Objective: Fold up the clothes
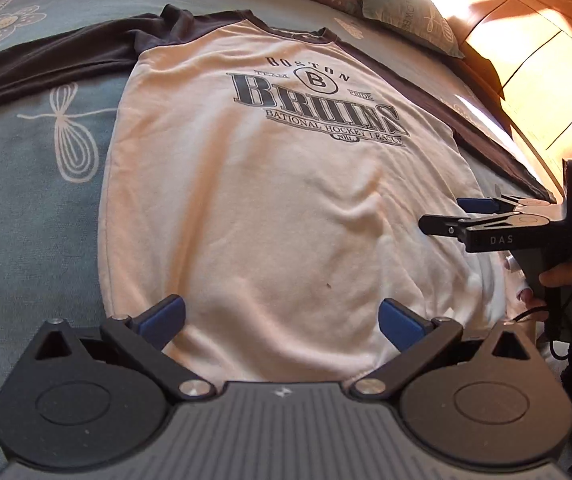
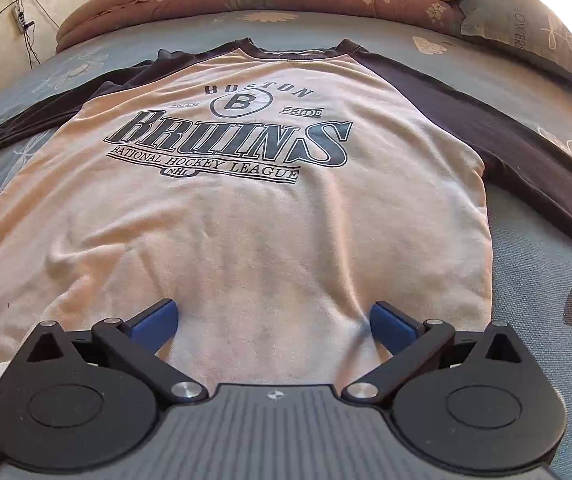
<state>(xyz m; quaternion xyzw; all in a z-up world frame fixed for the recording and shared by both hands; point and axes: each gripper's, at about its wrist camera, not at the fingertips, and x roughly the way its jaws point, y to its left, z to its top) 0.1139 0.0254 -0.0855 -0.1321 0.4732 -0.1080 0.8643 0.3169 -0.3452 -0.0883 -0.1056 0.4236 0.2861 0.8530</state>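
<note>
Shirt (image 1: 269, 184) lies flat, print up, on the bed (image 1: 25, 200), sleeves spread to both sides. Left tool (image 1: 281, 318) sits over the hem, jaws wide apart, holding nothing. Right tool (image 2: 271, 320) sits over the hem nearer the right edge, jaws wide apart, empty. A hand (image 1: 566, 284) grips the right tool's handle.
</note>
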